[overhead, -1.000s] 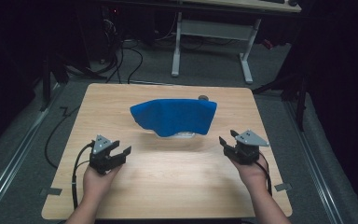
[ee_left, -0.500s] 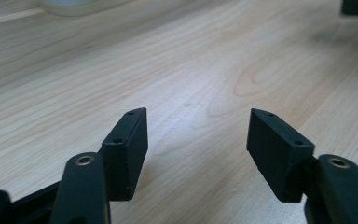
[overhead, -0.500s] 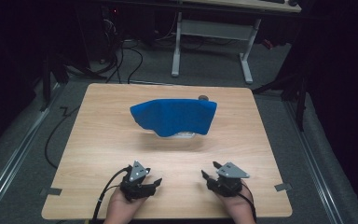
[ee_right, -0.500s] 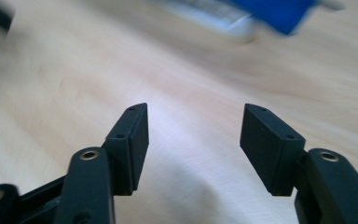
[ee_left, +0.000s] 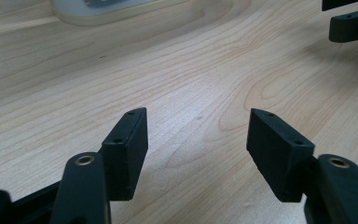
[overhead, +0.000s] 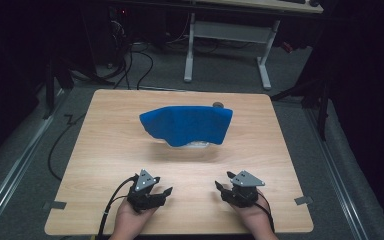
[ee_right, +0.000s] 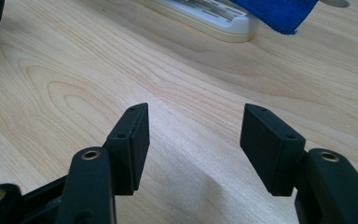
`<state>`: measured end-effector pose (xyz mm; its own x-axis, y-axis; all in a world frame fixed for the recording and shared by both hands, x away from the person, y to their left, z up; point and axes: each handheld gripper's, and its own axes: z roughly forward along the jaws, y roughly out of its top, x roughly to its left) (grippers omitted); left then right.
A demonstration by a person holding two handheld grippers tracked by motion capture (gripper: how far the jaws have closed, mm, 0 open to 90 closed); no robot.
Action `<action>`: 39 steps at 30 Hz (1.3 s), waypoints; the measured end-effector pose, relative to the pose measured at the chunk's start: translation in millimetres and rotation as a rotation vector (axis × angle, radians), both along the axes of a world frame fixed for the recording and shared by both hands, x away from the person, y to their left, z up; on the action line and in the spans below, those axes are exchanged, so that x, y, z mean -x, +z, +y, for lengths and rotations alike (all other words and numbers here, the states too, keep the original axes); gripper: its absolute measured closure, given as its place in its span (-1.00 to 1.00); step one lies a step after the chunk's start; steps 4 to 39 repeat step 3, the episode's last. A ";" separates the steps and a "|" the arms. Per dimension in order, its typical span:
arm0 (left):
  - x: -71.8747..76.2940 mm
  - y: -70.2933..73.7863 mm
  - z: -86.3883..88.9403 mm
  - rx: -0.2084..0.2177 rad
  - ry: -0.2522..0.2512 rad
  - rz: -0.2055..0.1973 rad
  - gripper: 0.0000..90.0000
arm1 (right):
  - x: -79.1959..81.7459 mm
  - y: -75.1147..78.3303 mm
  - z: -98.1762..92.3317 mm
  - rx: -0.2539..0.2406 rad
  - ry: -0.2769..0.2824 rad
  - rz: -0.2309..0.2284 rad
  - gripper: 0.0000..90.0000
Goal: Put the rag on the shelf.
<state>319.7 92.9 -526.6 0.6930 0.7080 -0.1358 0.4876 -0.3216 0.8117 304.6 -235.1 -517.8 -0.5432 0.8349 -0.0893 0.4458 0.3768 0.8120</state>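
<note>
A blue cloth (overhead: 185, 125) lies draped over a white, slotted object (overhead: 196, 145) in the middle of the wooden table (overhead: 105, 150). In the right gripper view the cloth's edge (ee_right: 279, 11) hangs over the white object (ee_right: 214, 18). My left gripper (overhead: 165, 194) rests low near the table's front edge, jaws open and empty (ee_left: 198, 126). My right gripper (overhead: 221, 191) sits beside it to the right, also open and empty (ee_right: 196, 126). The two grippers point inward toward each other, well short of the cloth.
A small grey round thing (overhead: 218, 105) sits just behind the cloth's far right corner. Beyond the table stand a white desk frame (overhead: 230, 35) and cables on the dark floor. The right gripper's jaw (ee_left: 352, 23) shows at the top right of the left gripper view.
Over the last second both grippers drew back from the table's sides to the front edge and closer together; in the last half second they held still. The cloth stayed put.
</note>
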 end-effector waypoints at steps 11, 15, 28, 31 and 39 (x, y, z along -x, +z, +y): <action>-1.0 0.3 3.4 0.003 0.014 0.003 -0.13 | 0.8 -0.1 -0.2 0.001 0.002 0.003 -0.05; -1.0 0.3 3.4 0.003 0.014 0.003 -0.13 | 0.8 -0.1 -0.2 0.001 0.002 0.003 -0.05; -1.0 0.3 3.4 0.003 0.014 0.003 -0.13 | 0.8 -0.1 -0.2 0.001 0.002 0.003 -0.05; -1.0 0.3 3.4 0.003 0.014 0.003 -0.13 | 0.8 -0.1 -0.2 0.001 0.002 0.003 -0.05; -1.0 0.3 3.4 0.003 0.014 0.003 -0.13 | 0.8 -0.1 -0.2 0.001 0.002 0.003 -0.05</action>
